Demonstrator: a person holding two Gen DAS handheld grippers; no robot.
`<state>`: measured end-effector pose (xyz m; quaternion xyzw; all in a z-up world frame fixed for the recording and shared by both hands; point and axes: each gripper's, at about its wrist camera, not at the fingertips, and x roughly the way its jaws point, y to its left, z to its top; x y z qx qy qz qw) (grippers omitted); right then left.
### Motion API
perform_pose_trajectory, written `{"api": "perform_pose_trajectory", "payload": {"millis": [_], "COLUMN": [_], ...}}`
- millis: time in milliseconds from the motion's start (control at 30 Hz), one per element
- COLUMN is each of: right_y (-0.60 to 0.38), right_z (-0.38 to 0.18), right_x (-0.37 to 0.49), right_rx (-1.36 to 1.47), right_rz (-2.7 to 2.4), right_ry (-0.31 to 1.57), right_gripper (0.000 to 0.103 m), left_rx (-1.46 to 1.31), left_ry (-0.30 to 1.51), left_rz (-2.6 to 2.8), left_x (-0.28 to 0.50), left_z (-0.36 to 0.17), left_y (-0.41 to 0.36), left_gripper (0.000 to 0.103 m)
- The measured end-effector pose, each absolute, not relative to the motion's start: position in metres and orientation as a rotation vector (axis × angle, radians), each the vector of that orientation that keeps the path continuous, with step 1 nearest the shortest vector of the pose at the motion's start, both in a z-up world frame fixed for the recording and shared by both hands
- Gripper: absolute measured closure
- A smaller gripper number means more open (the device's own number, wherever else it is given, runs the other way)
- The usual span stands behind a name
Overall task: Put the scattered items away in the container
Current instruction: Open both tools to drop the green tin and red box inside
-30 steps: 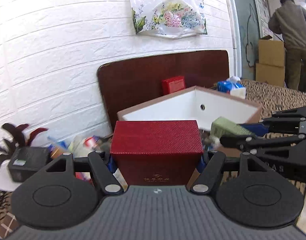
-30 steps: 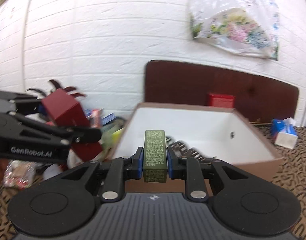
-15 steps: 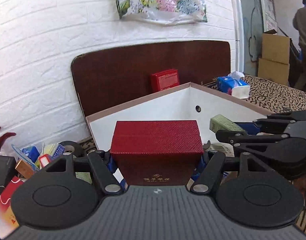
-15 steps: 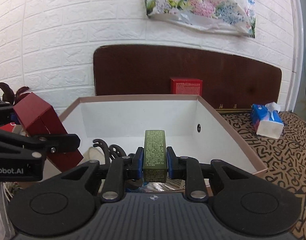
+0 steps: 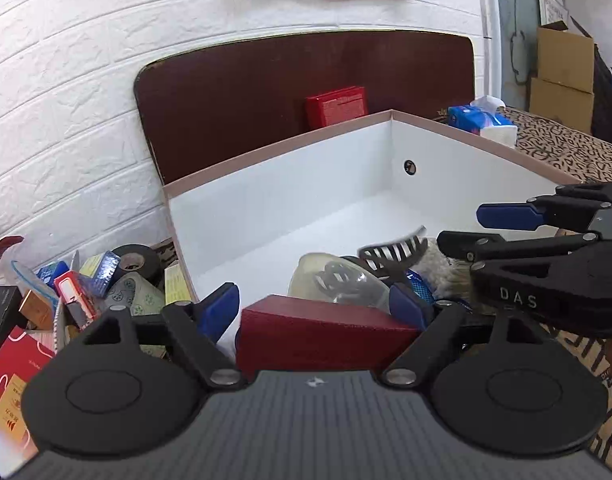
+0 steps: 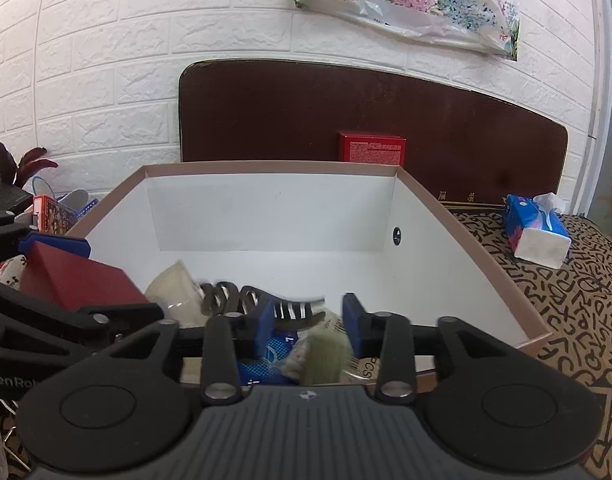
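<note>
The white container with a pink rim point(image 5: 273, 148) point(image 6: 482, 256) stands before a brown board. My left gripper point(image 5: 314, 304) is open over its near left corner; the red box point(image 5: 322, 336) point(image 6: 73, 280) sits loose between its spread fingers, dropped low. My right gripper point(image 6: 310, 320) is open over the container's near side; the green box point(image 6: 326, 360) is blurred just below its fingertips, free of the pads. Black hair claws point(image 6: 261, 304) point(image 5: 394, 246), a clear pouch point(image 5: 338, 284) and blue packets point(image 6: 273, 352) lie inside the container.
A pile of small boxes, tape roll and packets point(image 5: 77, 280) lies left of the container. A red box point(image 6: 372, 146) leans on the brown board. A blue tissue pack point(image 6: 534, 228) lies right on the patterned cloth. Cardboard cartons point(image 5: 562, 76) stand far right.
Both grippers moved forward over the container and opened. The red box dropped from the left gripper's grip and the green box fell out of the right one.
</note>
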<state>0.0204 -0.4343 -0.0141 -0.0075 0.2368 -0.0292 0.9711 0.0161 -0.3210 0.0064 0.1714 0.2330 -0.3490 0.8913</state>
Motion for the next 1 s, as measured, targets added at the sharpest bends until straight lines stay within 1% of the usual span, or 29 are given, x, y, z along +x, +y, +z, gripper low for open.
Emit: {"api": "perform_pose_trajectory", "payload": {"millis": [67,100,133,200,267,300,333,367,433,467,1000], "right_y": [-0.433,-0.432,-0.431,-0.432,-0.433,-0.433,-0.432,-0.431,-0.427,-0.425,-0.377], "right_z": [-0.014,-0.014,-0.013,-0.012,-0.012,-0.011,-0.011,-0.011,-0.008,-0.006,0.017], "right_x": [0.018,0.017,0.015,0.010,0.005,0.004,0.003,0.001,-0.004,-0.008,-0.049], "right_rx": [-0.011,-0.011,-0.015,-0.013,-0.002,0.004,0.007,0.011,0.009,0.011,0.038], "right_rz": [-0.066,-0.070,-0.080,-0.108,-0.099,-0.097,-0.096,-0.094,-0.126,-0.136,-0.060], "right_ry": [0.479,0.481,0.475,0.456,0.454,0.454,0.456,0.456,0.434,0.418,0.340], "right_gripper": [0.060,0.057,0.048,0.035,0.035,0.035,0.034,0.032,0.011,0.009,0.009], "left_rx": [0.365,0.373,0.379,0.382,0.383,0.382,0.380,0.373,0.353,0.344,0.253], "left_ry": [0.480,0.476,0.469,0.456,0.447,0.444,0.443,0.440,0.442,0.445,0.428], "left_rz": [-0.714,-0.712,-0.713,-0.711,-0.708,-0.698,-0.681,-0.673,-0.671,-0.664,-0.620], "left_x": [0.014,0.013,0.012,0.010,0.007,0.006,0.005,0.005,0.006,0.006,-0.007], "left_z": [0.008,0.009,0.010,0.013,0.016,0.017,0.017,0.018,0.019,0.020,0.035], "left_y": [-0.321,-0.320,-0.319,-0.315,-0.312,-0.311,-0.309,-0.307,-0.301,-0.297,-0.236], "left_gripper": [0.018,0.018,0.018,0.017,0.013,0.009,0.003,0.001,0.001,0.001,0.000]}}
